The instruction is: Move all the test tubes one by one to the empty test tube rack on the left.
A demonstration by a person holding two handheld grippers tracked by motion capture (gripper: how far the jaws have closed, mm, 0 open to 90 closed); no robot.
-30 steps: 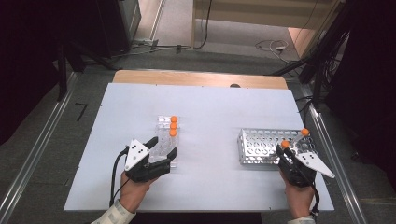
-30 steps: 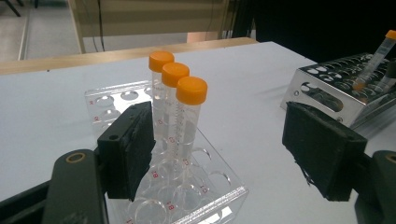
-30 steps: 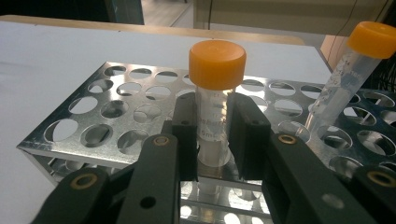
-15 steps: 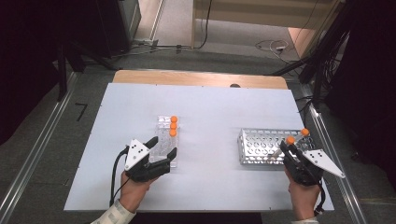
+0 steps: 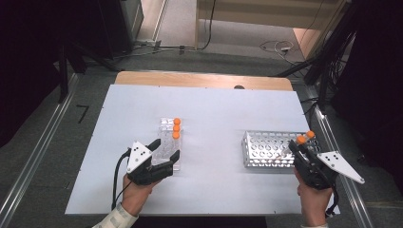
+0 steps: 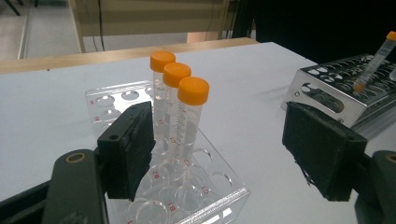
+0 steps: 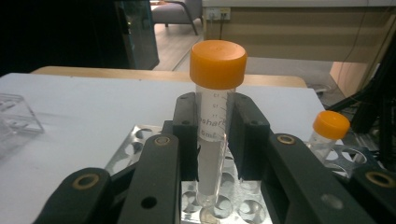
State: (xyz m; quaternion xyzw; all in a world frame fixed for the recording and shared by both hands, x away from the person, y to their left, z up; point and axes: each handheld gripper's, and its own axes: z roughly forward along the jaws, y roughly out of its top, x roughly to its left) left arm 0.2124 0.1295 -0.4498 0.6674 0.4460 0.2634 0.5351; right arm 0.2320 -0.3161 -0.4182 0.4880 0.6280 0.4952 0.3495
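Right hand-held gripper (image 5: 298,148), one tube (image 7: 212,116), higher.

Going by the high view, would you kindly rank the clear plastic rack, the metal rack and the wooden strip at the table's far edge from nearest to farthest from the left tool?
1. Clear plastic rack: directly at the left tool, between its open jaws, holding three orange-capped tubes.
2. Wooden strip: beyond, along the table's far edge.
3. Metal rack: across the table, on the right.

high: above, looking down | gripper views: close, level — share metal rack (image 5: 268,149)
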